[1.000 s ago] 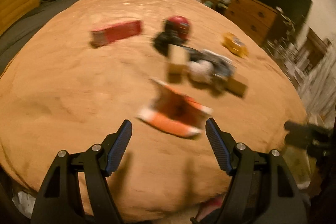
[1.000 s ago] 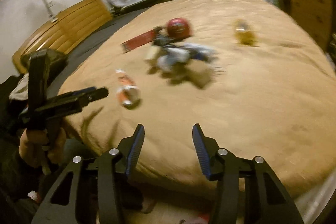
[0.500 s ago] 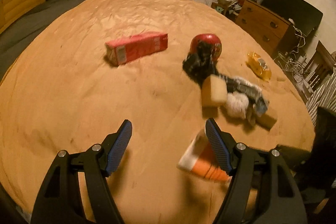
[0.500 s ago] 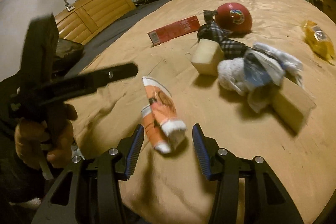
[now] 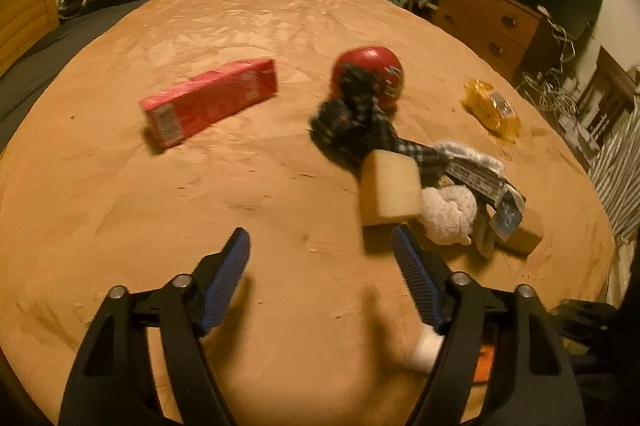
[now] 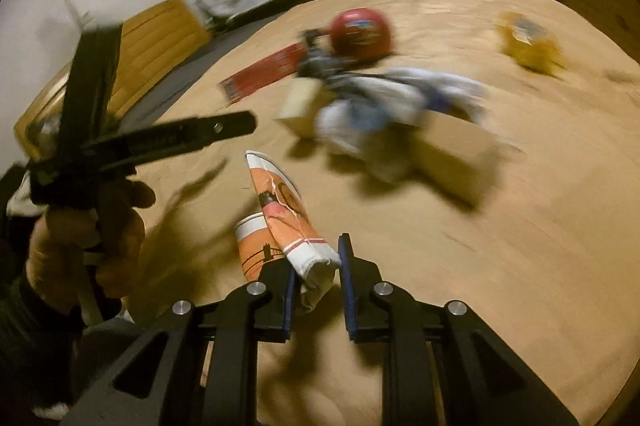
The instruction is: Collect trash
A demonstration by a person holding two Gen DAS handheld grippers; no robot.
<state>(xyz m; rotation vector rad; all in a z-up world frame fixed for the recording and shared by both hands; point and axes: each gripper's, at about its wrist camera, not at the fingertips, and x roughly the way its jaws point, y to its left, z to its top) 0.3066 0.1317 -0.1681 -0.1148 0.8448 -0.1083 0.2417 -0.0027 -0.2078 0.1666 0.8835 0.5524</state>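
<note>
One crushed cup [image 6: 286, 226] lies between the right gripper [image 6: 316, 278]'s narrowed jaws — seemingly touching both.

Dim amber light; motion blur; fisheye-warped edges

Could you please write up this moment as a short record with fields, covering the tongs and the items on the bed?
surface: tan bedspread
right tongs: fingers on both sides of the crushed orange-and-white paper cup, closing on it; firm grip not confirmed
left tongs: open, empty, above the bedspread
red carton: lying on its side, far left
red ball: behind the dark checked cloth
yellow packet: apart, far right
central heap: beige block, white cloth wad
image quality: right view motion-blurred
</note>
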